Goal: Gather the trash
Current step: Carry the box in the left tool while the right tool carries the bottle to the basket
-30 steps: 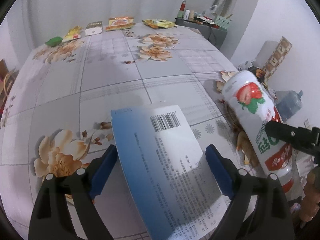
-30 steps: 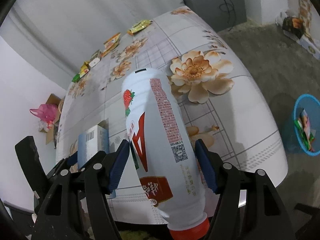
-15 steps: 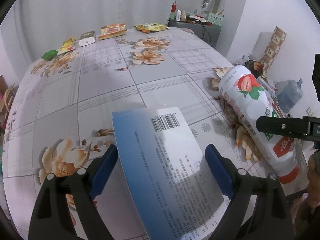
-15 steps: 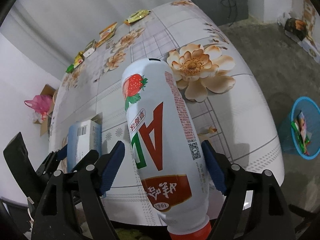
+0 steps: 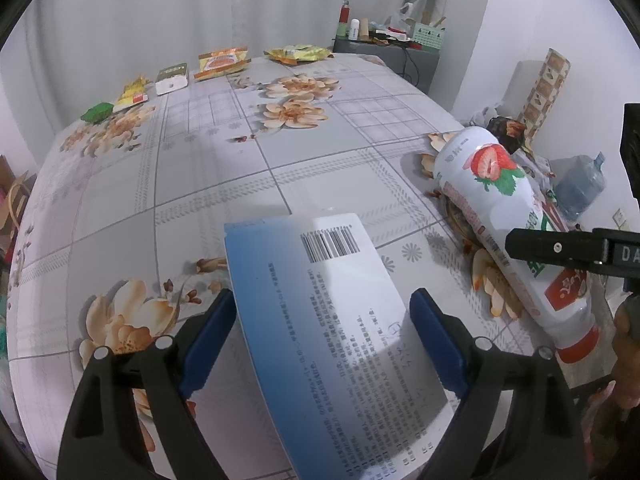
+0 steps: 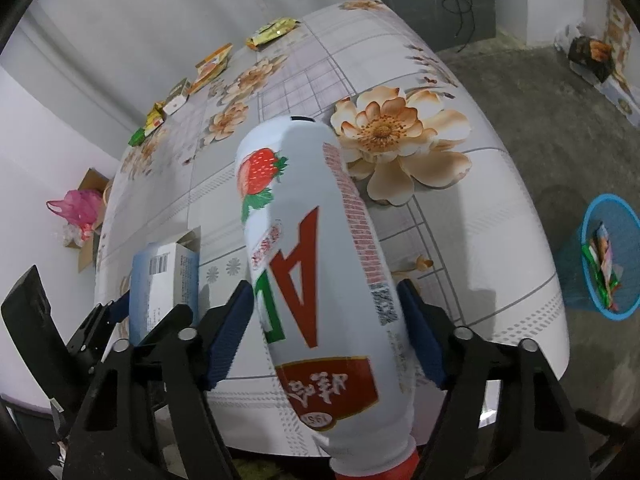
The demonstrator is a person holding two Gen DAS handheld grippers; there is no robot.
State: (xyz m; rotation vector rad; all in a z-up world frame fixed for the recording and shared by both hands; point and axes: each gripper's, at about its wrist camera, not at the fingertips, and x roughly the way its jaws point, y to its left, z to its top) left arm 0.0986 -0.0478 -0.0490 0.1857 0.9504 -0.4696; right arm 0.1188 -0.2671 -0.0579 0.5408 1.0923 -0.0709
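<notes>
Bottle (image 6: 320,280) rolled, strawberry now uppermost.

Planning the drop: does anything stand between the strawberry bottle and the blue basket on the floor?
Nothing visible does. The bottle sits between the right gripper fingers, whose jaws are closing, near the table edge; only bare floor separates that edge from the blue basket.

White walls (image 5: 504,20), a pale curtain (image 5: 140,20), a grey cabinet (image 6: 436,4) and concrete floor (image 6: 560,128).
</notes>
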